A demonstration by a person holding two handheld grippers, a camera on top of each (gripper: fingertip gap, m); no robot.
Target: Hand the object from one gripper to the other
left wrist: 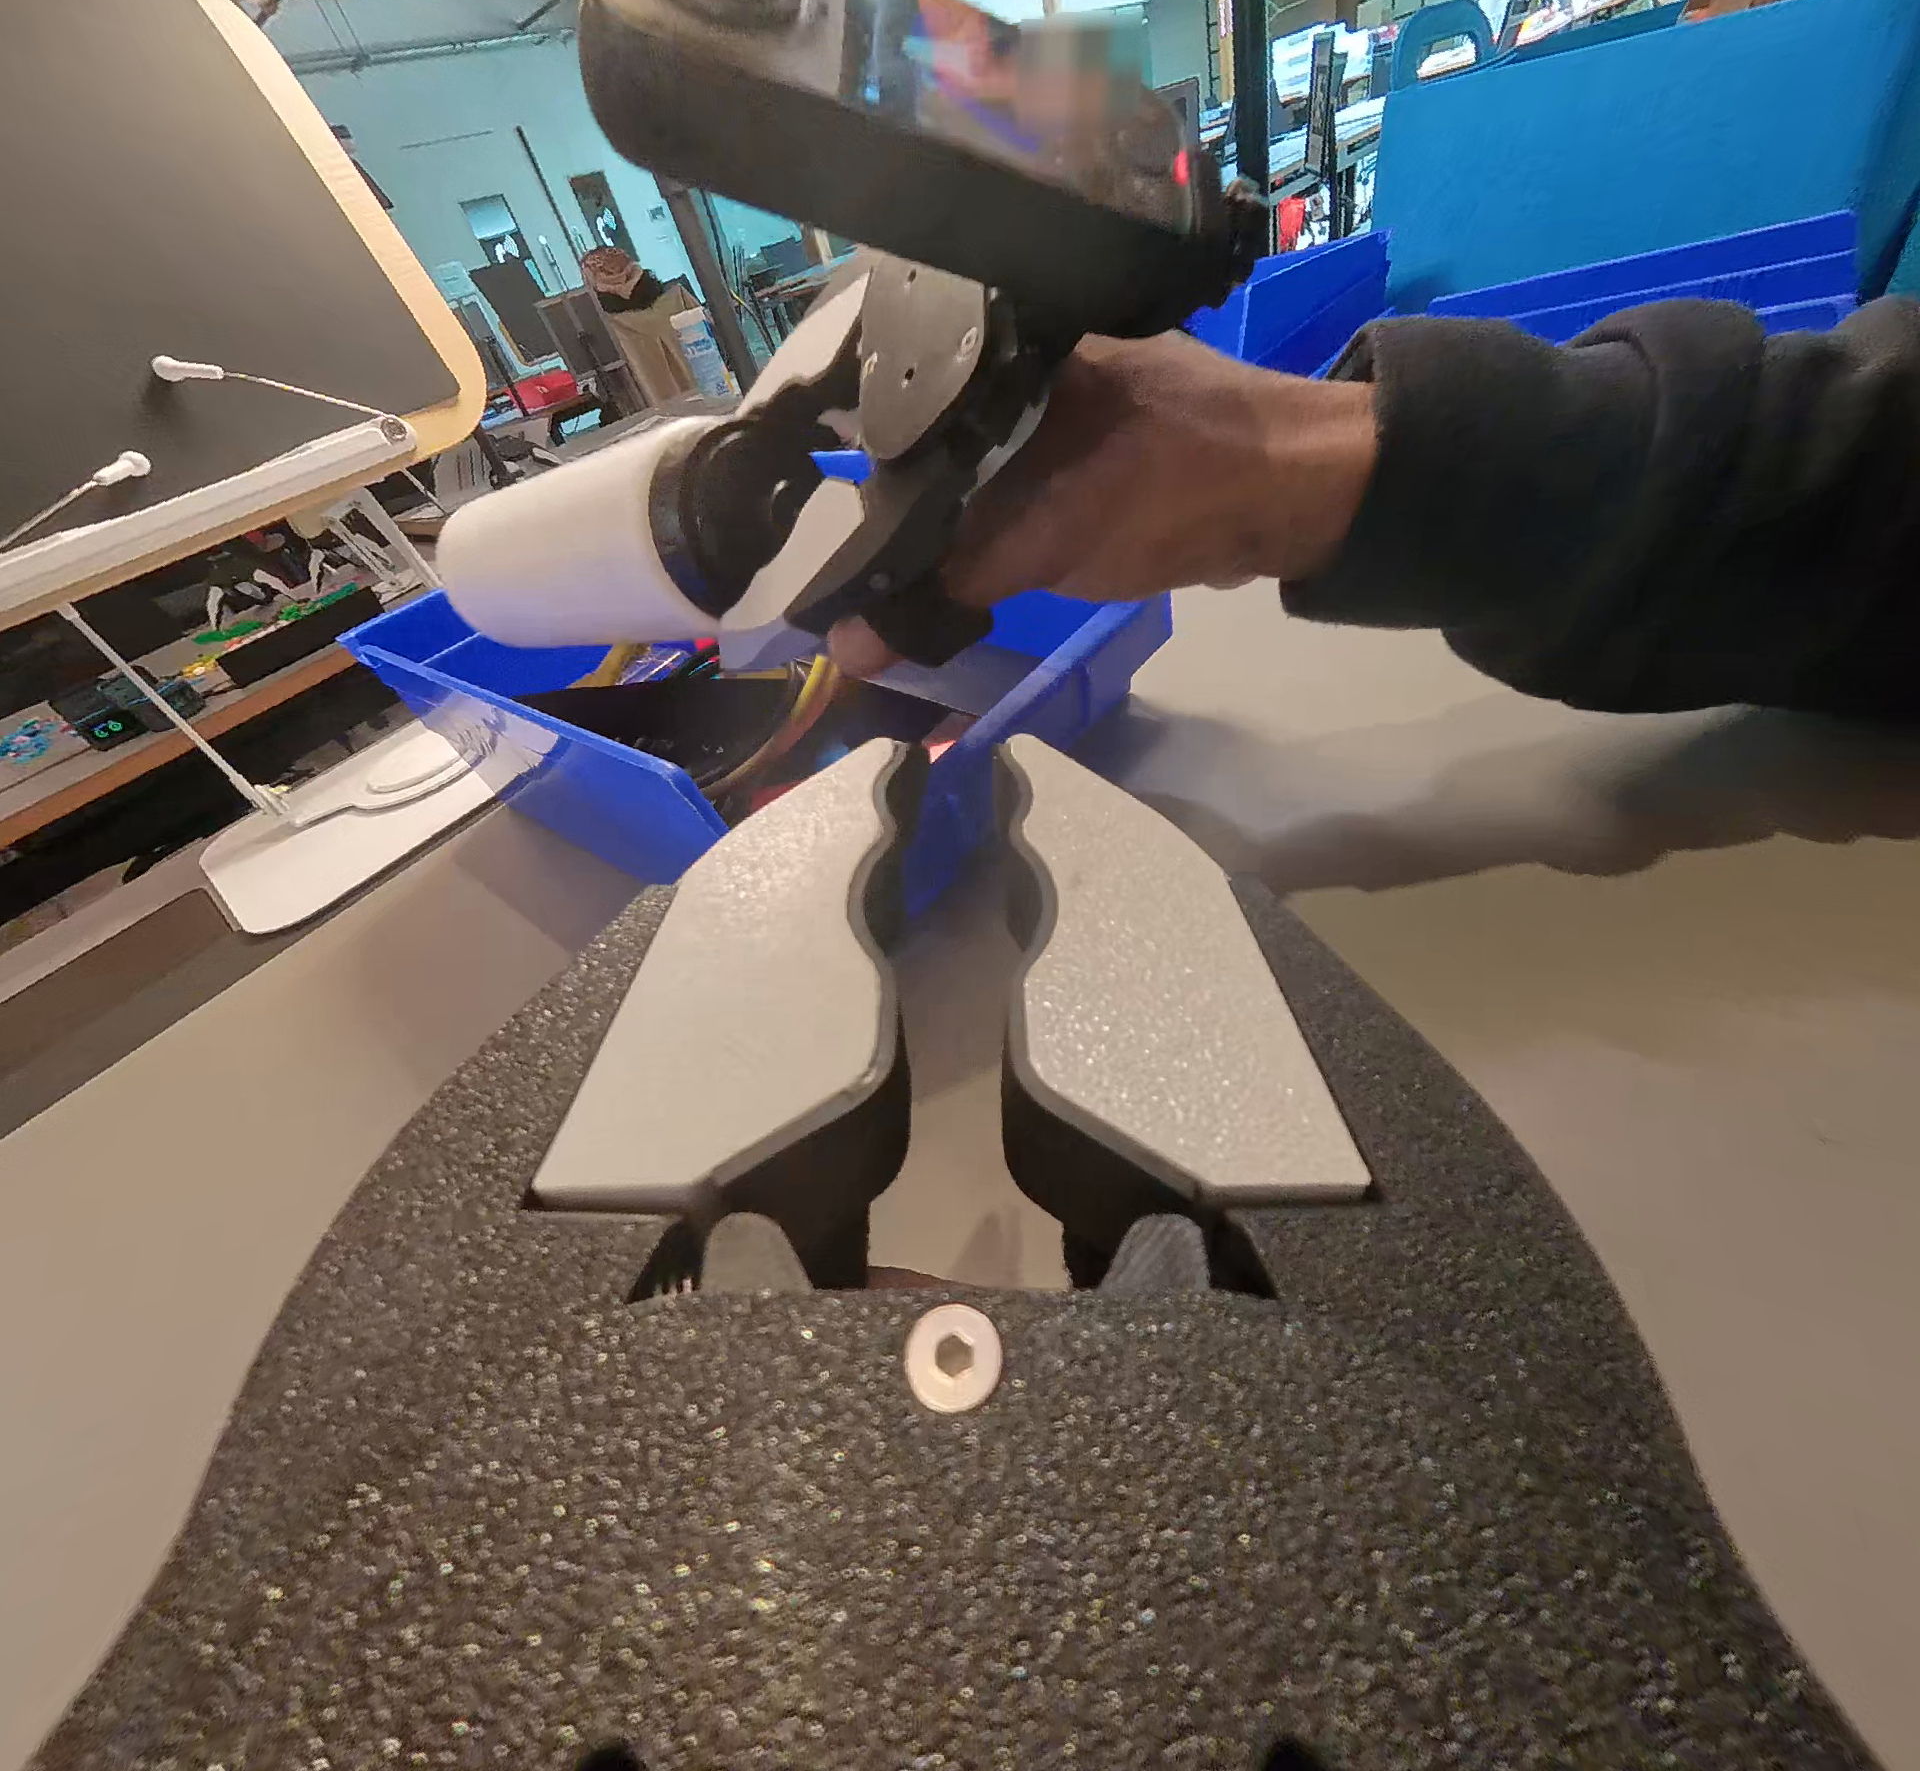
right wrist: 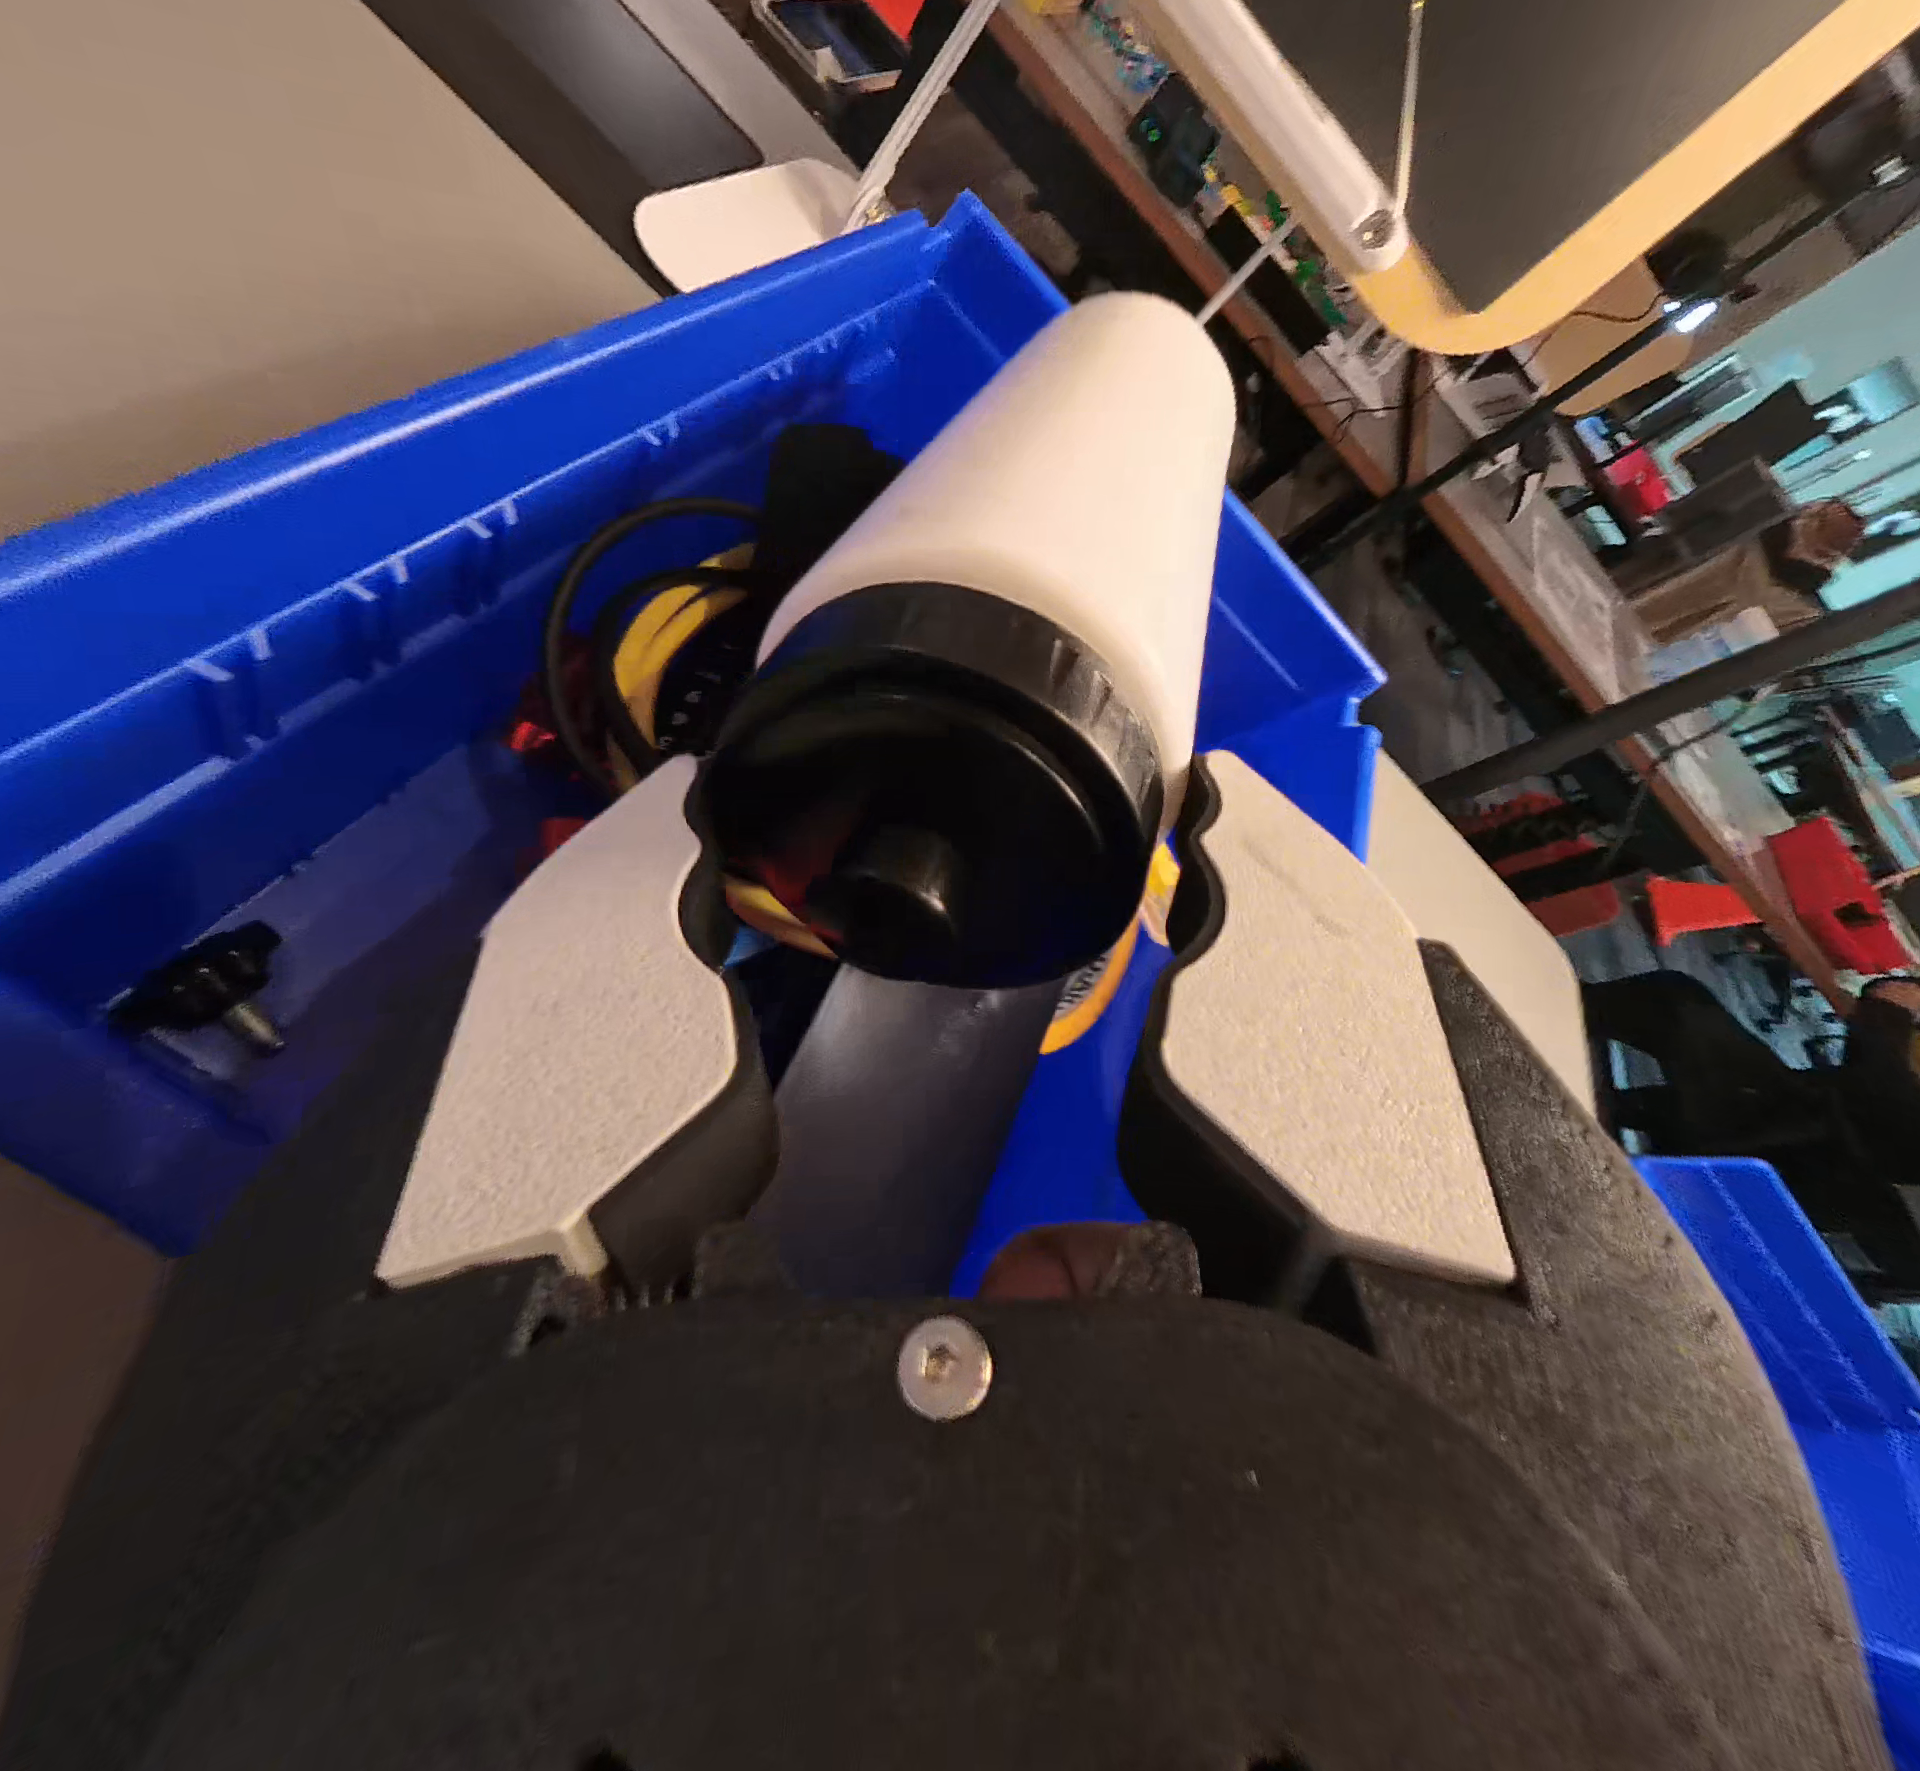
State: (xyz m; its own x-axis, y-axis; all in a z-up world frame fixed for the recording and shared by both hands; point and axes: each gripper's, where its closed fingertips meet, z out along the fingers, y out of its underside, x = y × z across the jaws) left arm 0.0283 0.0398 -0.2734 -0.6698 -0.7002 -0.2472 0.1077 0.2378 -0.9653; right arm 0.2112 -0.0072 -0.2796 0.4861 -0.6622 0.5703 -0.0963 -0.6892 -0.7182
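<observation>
R gripper has its jaws clamped on the black cap end of a white bottle; the bottle's body sticks out past the fingertips, tilted, in the air above a blue bin. In the left wrist view the same bottle points left, held by the R gripper, w/ a hand in a dark sleeve around the handle. The bin sits on the grey bench and holds yellow and black cables plus a small black part at one end.

L gripper is low over the bench, just short of the bin, well below the bottle; jaws nearly together w/ a narrow gap, nothing between them. A white stand w/ a dark board rises at the bench's far left.
</observation>
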